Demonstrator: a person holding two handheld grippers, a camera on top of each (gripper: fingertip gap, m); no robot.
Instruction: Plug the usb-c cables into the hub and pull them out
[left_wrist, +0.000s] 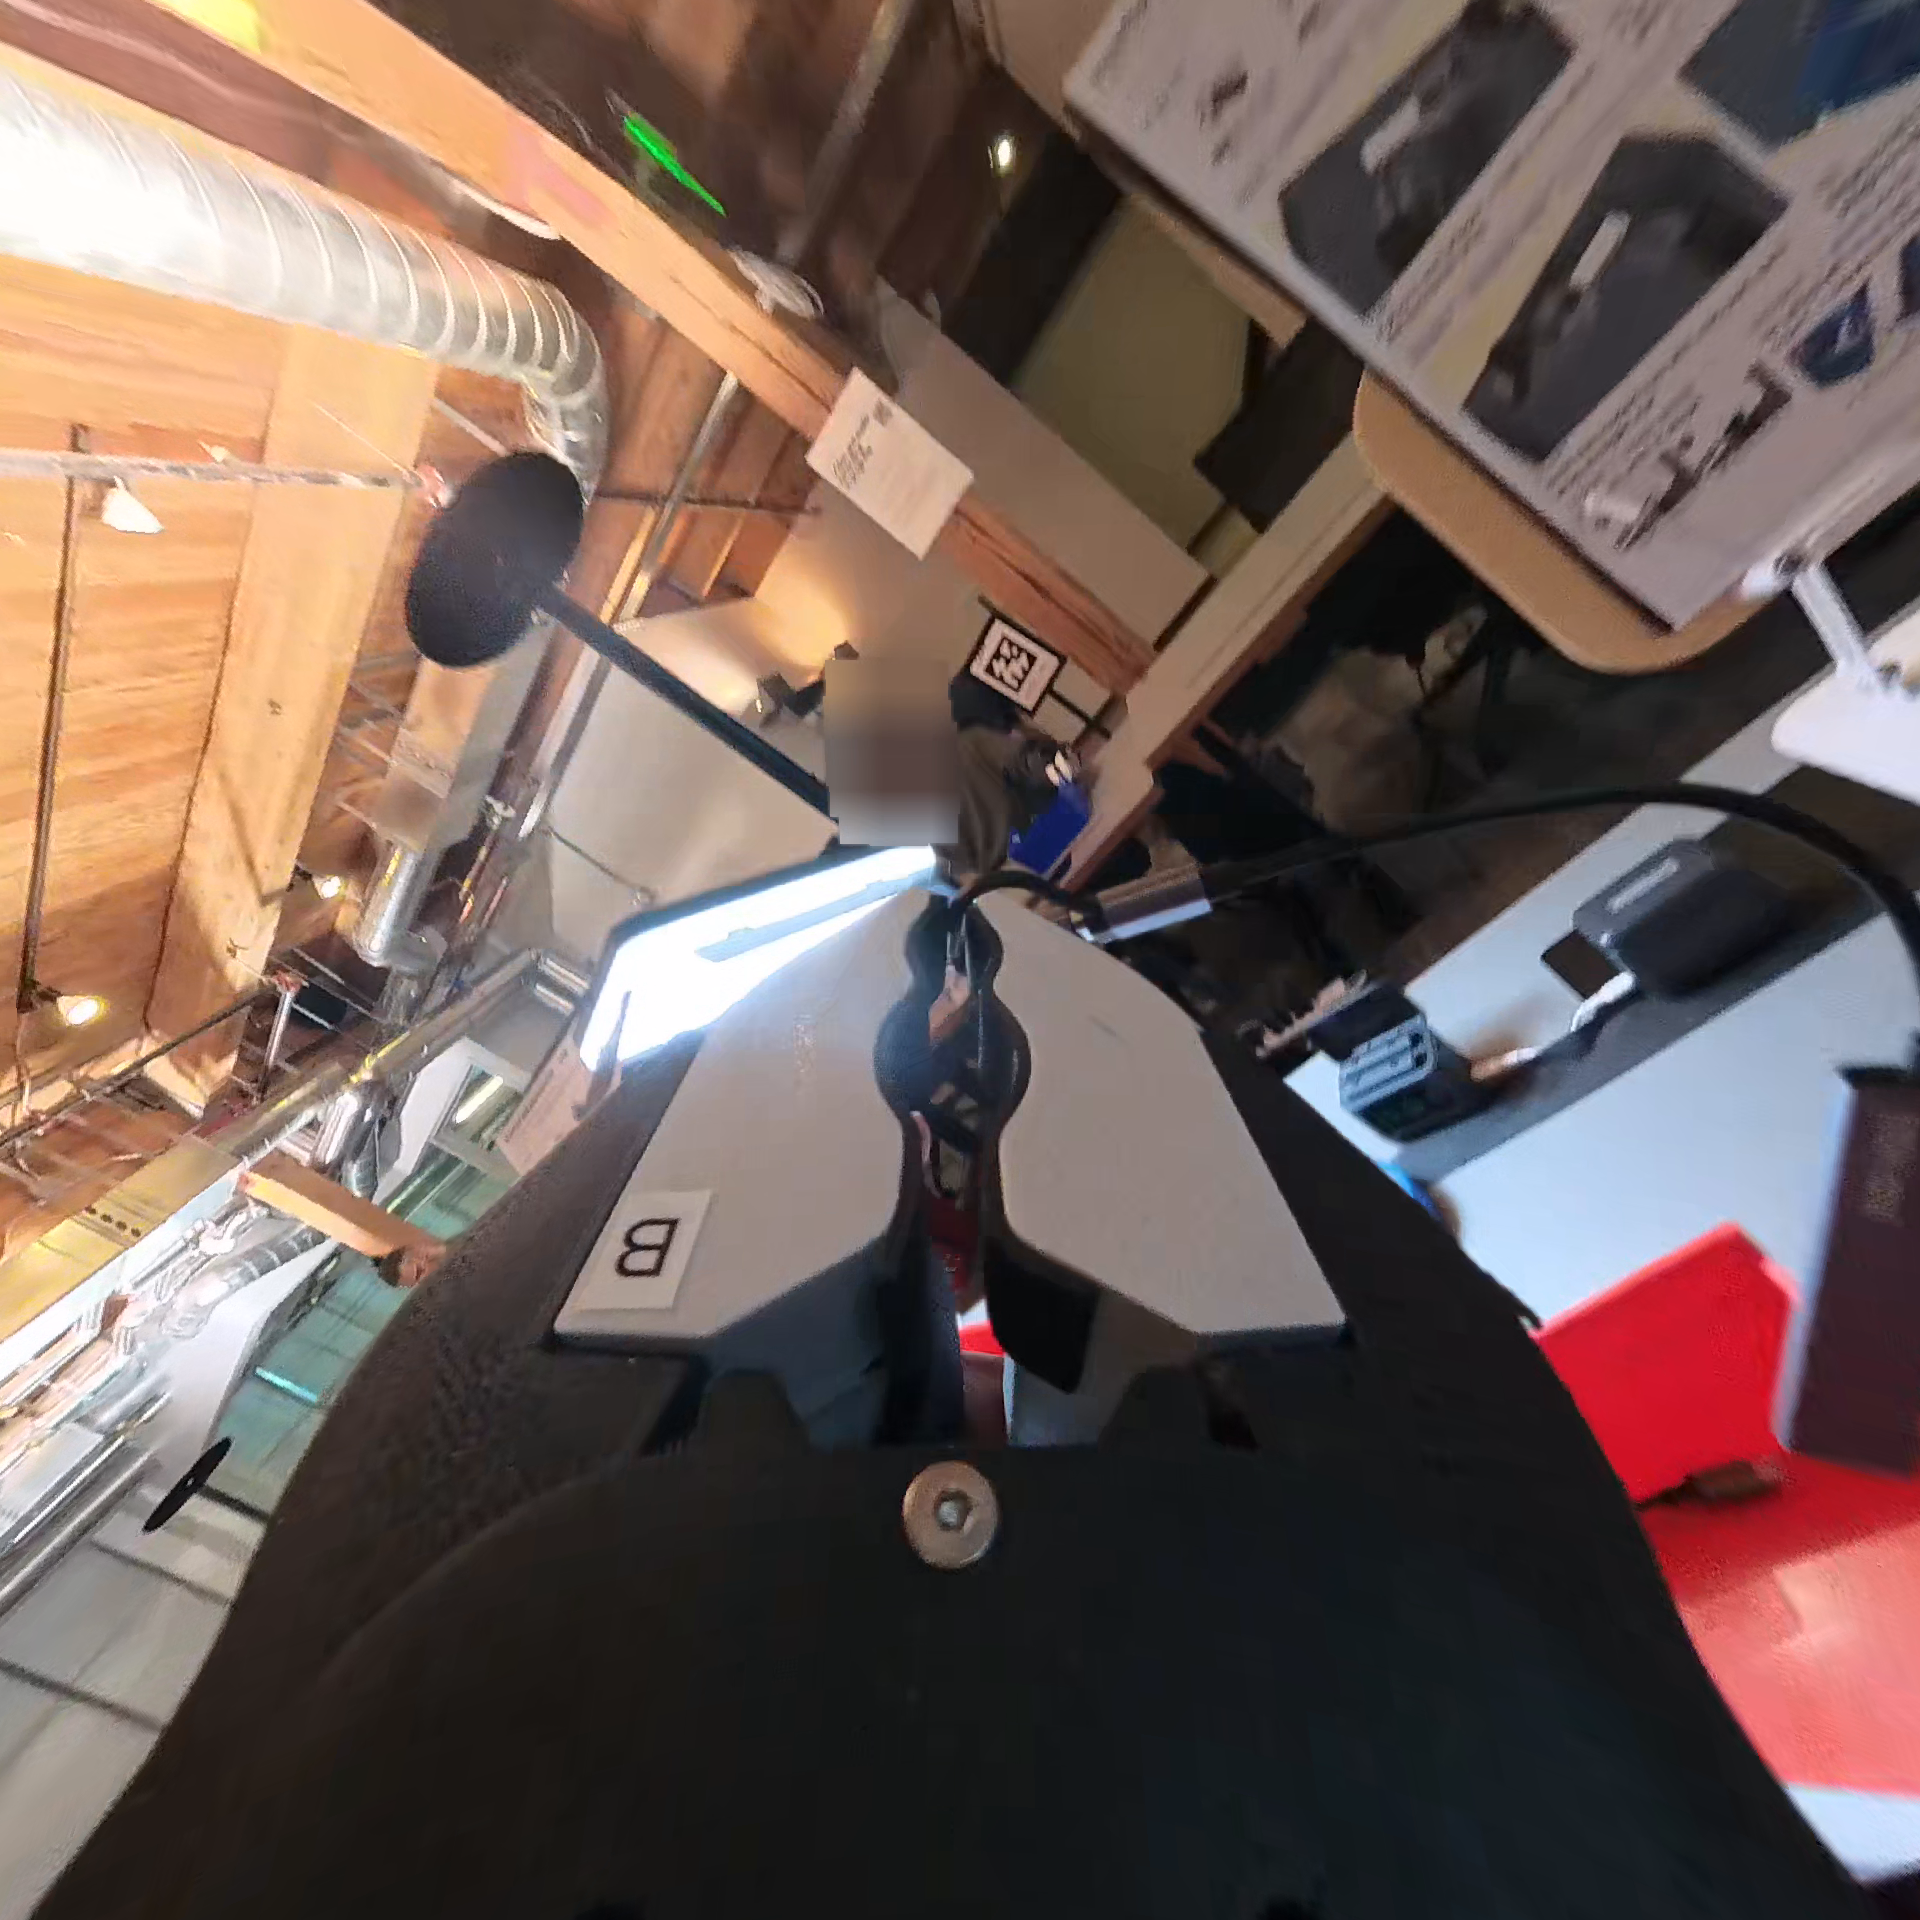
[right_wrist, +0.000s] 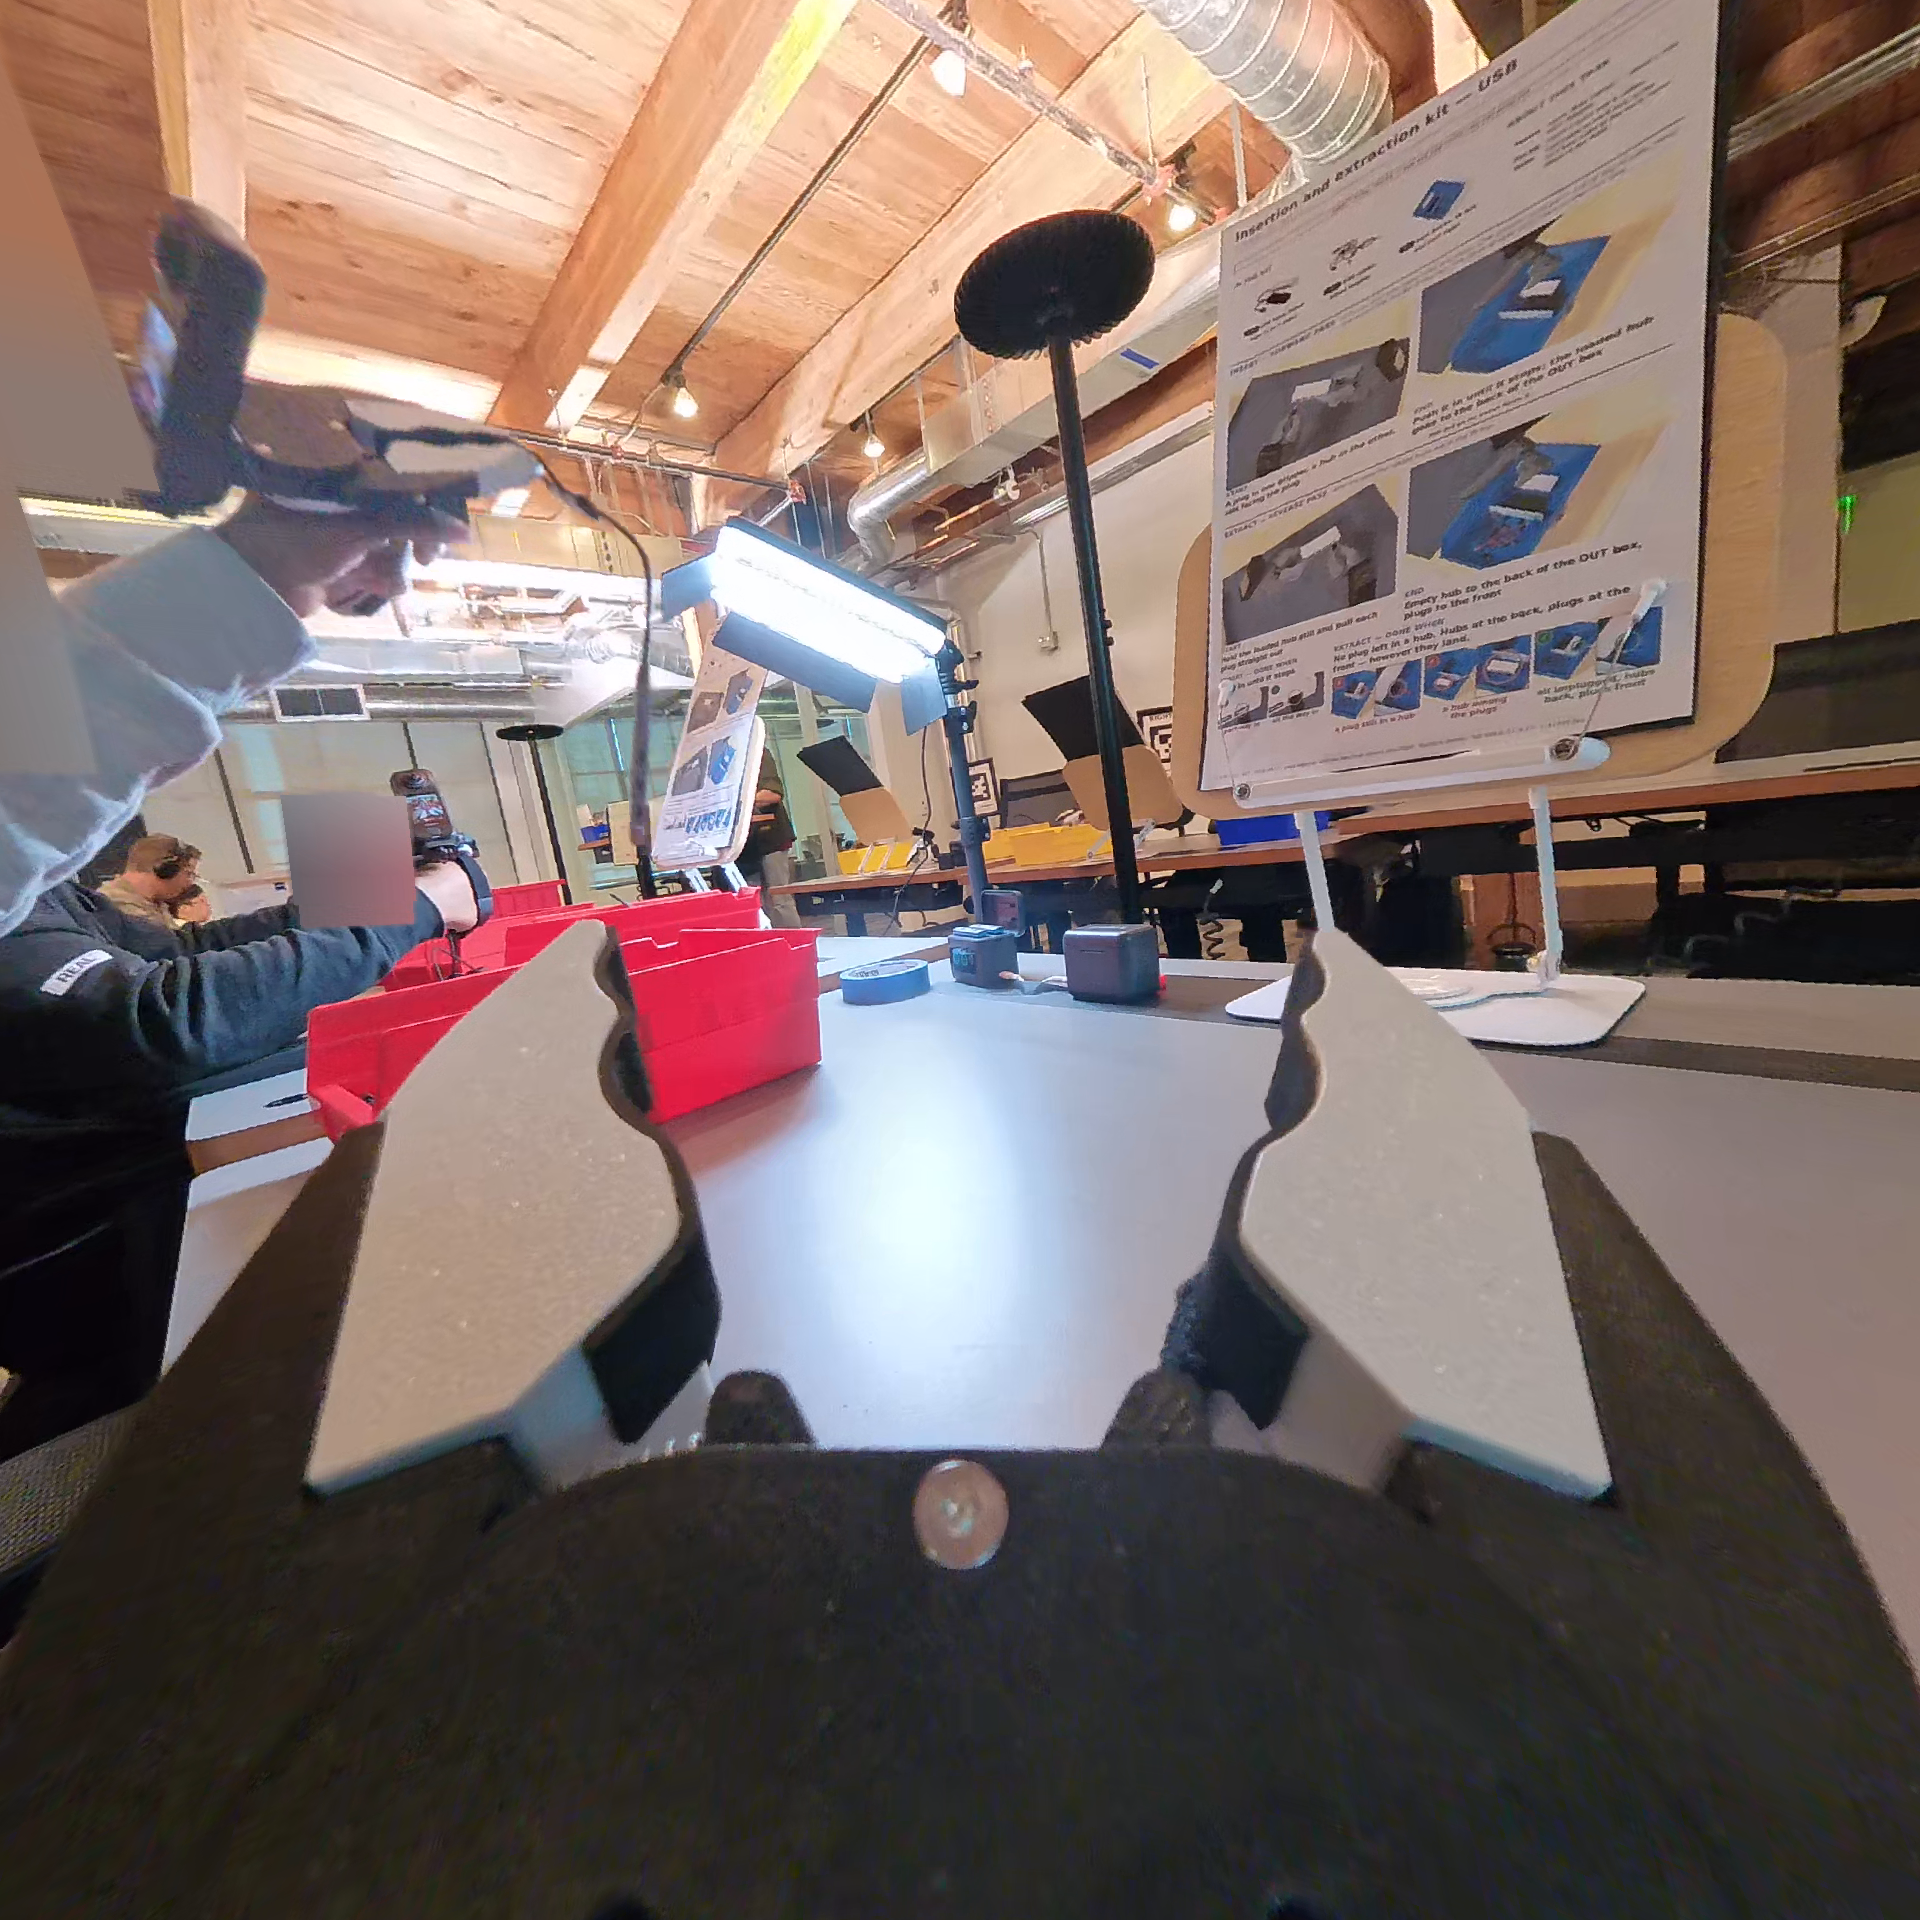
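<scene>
In the left wrist view my left gripper (left_wrist: 961, 920) is shut on a thin black USB-C cable (left_wrist: 1558, 798), pinched at the fingertips. The cable arcs off to the right, and a silver plug (left_wrist: 1148, 912) shows just past the tips. The right wrist view shows that left gripper (right_wrist: 436, 468) held high at the upper left by a hand, with the cable (right_wrist: 642, 675) hanging down from it. My right gripper (right_wrist: 961, 945) is open and empty, low over the grey table (right_wrist: 987, 1195). I see no hub in either view.
Red bins (right_wrist: 727, 997) stand on the table at the left. A blue tape roll (right_wrist: 883, 980), two dark cubes (right_wrist: 1110, 961) and a black pole (right_wrist: 1091, 623) stand at the back. An instruction board (right_wrist: 1455, 468) on a white stand is at the back right. People sit at the far left. My hands' fingertips stand some 55 cm from each other.
</scene>
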